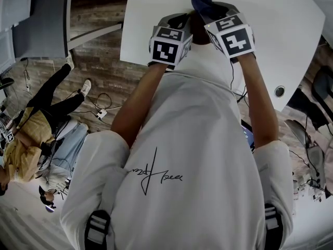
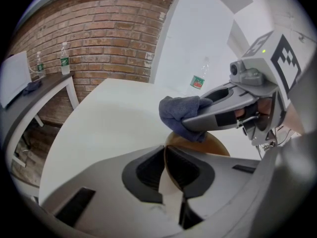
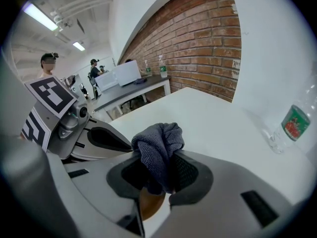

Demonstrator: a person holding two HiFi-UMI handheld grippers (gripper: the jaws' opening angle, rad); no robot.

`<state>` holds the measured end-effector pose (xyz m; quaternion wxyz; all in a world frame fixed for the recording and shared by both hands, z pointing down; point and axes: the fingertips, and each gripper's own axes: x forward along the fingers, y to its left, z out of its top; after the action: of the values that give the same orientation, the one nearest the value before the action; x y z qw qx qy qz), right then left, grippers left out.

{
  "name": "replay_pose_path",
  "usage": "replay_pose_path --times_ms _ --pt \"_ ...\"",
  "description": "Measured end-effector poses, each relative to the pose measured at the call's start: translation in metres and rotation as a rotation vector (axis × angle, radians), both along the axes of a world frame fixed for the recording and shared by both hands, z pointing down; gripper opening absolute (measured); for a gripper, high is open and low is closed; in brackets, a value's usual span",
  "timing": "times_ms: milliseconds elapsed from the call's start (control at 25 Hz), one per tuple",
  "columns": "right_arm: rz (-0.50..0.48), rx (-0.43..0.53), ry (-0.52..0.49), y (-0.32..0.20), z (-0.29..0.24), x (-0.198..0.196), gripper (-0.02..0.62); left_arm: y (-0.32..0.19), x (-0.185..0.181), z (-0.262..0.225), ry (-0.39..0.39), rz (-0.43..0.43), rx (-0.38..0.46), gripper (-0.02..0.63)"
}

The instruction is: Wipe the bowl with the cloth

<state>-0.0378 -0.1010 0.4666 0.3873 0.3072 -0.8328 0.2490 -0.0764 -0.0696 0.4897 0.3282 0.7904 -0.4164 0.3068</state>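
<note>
The brown bowl (image 2: pixel 218 146) is over the near part of the white tabletop (image 2: pixel 109 118), right in front of the person, caught by its rim in the left tool (image 2: pixel 165 150). That tool's jaws are closed on the thin edge of the bowl, which runs up between the pads, and the rest of the bowl shows just beyond them. The blue-grey cloth (image 3: pixel 156 138) is bunched in the right tool (image 3: pixel 158 156), whose jaws are clamped on it so that a wad sticks out past the tips. From the left tool's side the wad sits against the top edge of the bowl, touching it. The two tools are close together, left and right of the bowl, both angled downward. Farther off, to the right on the tabletop, stands a clear bottle with a green label (image 3: pixel 292 125). Beyond is a brick wall (image 2: pixel 109 38), and against it a grey side table (image 2: pixel 47 86) with two more bottles on it.
</note>
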Motion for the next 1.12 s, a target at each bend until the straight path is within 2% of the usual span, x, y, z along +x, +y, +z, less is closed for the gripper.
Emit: replay_pose_path --times_ms 1120 --pt "-0.068 0.039 0.002 0.007 -0.004 -0.018 0.094 0.002 0.004 -0.001 0.001 -0.006 0.001 0.018"
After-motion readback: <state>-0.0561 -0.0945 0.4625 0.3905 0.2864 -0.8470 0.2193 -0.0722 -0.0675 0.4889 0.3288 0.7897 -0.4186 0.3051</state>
